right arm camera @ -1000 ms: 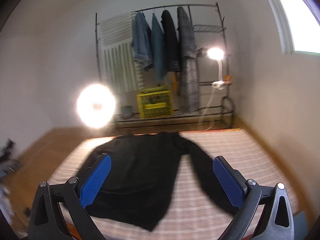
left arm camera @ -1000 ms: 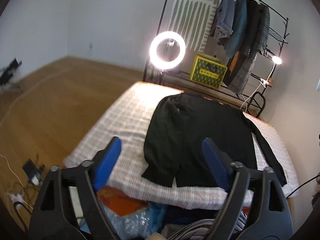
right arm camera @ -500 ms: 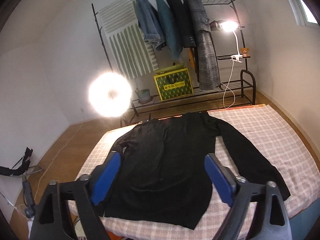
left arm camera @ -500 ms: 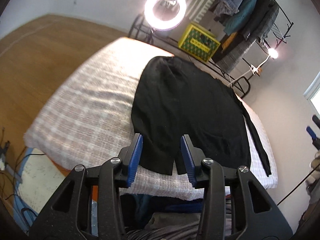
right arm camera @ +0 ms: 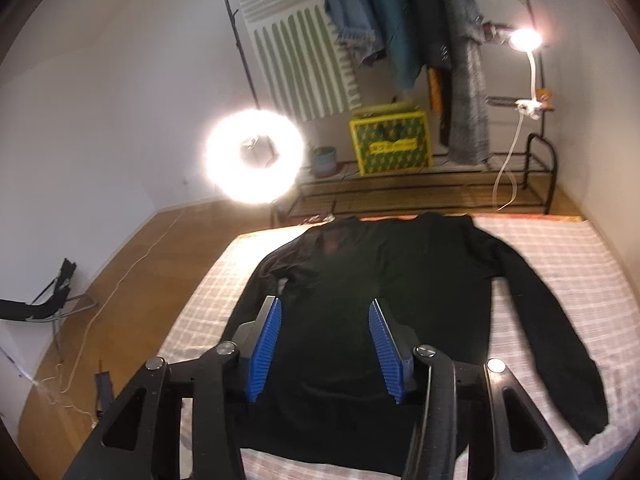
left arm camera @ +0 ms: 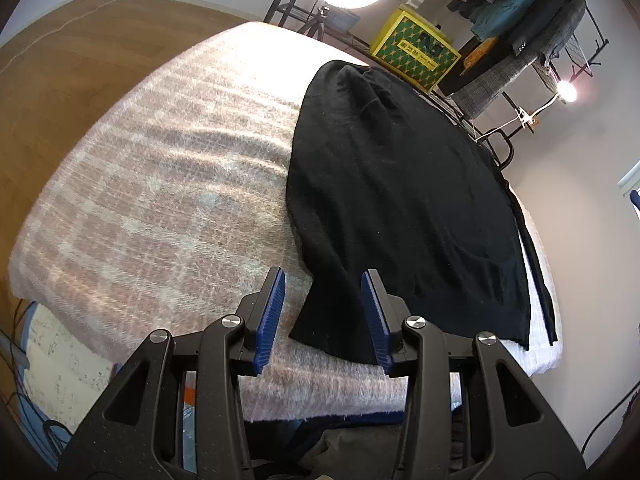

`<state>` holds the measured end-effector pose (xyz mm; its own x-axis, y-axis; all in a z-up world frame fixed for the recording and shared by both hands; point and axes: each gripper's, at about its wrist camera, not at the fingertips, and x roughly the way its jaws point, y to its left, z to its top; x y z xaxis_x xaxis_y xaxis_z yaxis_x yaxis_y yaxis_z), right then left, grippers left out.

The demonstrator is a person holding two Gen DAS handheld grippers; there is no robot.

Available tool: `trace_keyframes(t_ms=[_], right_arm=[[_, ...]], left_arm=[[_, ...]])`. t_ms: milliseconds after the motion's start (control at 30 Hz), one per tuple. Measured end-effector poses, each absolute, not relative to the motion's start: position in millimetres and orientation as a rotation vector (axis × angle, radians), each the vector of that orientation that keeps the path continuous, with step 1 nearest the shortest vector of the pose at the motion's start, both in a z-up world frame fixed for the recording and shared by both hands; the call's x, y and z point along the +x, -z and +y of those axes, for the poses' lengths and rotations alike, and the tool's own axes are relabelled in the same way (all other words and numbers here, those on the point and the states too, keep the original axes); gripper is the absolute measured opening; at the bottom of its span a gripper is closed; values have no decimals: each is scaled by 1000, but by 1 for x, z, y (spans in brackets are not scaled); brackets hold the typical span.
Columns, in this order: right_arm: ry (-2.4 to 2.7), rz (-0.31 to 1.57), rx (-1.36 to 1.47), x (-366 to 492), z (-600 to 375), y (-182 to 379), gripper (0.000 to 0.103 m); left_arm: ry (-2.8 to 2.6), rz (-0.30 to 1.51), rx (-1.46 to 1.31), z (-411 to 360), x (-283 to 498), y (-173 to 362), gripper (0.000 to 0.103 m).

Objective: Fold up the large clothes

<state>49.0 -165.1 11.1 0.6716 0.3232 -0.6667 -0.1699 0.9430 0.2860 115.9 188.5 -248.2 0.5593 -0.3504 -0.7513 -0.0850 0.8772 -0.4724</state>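
Note:
A black long-sleeved sweater (left arm camera: 400, 184) lies flat on the plaid-covered bed (left arm camera: 168, 184), neck toward the far end. In the left wrist view its left sleeve is folded along the body and the cuff end reaches the near edge. My left gripper (left arm camera: 322, 312) is open, its blue pads either side of that cuff end, just above it. In the right wrist view the sweater (right arm camera: 400, 280) shows whole, right sleeve spread out to the right. My right gripper (right arm camera: 324, 344) is open and empty above the sweater's lower body.
A lit ring light (right arm camera: 254, 156) stands past the bed's far left corner. A clothes rack (right arm camera: 400, 20) with hanging garments, a yellow crate (right arm camera: 390, 142) and a clip lamp (right arm camera: 524, 40) stand behind the bed. Wooden floor with cables (right arm camera: 120, 272) lies to the left.
Both grippers have dropped closer to the bed and sweater. Their jaws have narrowed from wide open to partly open. The left gripper now straddles the sleeve cuff.

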Motion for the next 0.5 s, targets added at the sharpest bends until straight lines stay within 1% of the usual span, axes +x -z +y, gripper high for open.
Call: trace_keyframes(t_ms=[133,333,367,400,433,467,500], right_arm=[[-334,838,196,80,-152,4,47],[-417,893,208,130,-128,30,45],[-435,905,202,140,-122,36,44],[-445,914,197,147,-118,42,44],[-457,924,194,153,-114,48,44],[-479,942,198,163,-108,55,44],[-494,953,201,170,-104,61,44]], left_arm=[[171,994,-555,184,128,263,41],[126,1033,-563,171,146,283,41],[119,1037,-575,171,150,287,38],[112,1027,-585,170,152,290,33],[102,1017,-579,169,155,290,18],[103,1017,-577,168,158,292,6],[113,1022,-592,167,162,294,6]])
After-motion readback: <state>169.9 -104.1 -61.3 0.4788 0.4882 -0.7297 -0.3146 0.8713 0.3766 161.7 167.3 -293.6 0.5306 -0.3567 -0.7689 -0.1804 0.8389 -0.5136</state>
